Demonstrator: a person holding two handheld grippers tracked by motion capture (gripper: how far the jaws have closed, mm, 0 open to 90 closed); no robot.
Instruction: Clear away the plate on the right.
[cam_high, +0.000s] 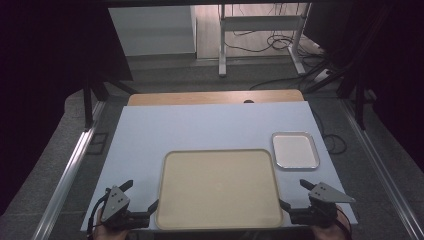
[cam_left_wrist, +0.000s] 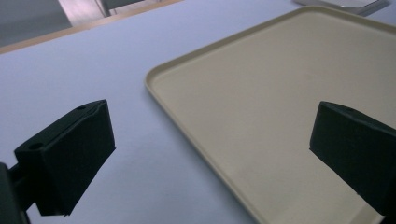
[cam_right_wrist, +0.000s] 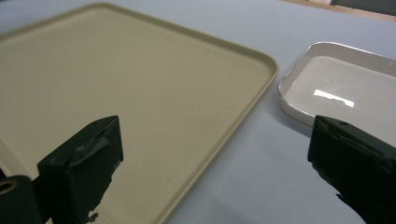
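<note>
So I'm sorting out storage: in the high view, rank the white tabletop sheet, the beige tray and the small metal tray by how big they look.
1. White tabletop sheet, clearly largest.
2. Beige tray, which lies on the sheet.
3. Small metal tray, much smaller; it lies slightly farther from the camera, but that does not explain the gap.

A large beige rectangular plastic tray (cam_high: 218, 189) lies empty on the pale blue table top (cam_high: 200, 127), toward six o'clock. Just off its two o'clock corner sits a small shiny metal tray (cam_high: 295, 150), also empty. At twelve o'clock, past the wooden table edge (cam_high: 215, 97), cables (cam_high: 280, 42) trail across the floor.
</note>
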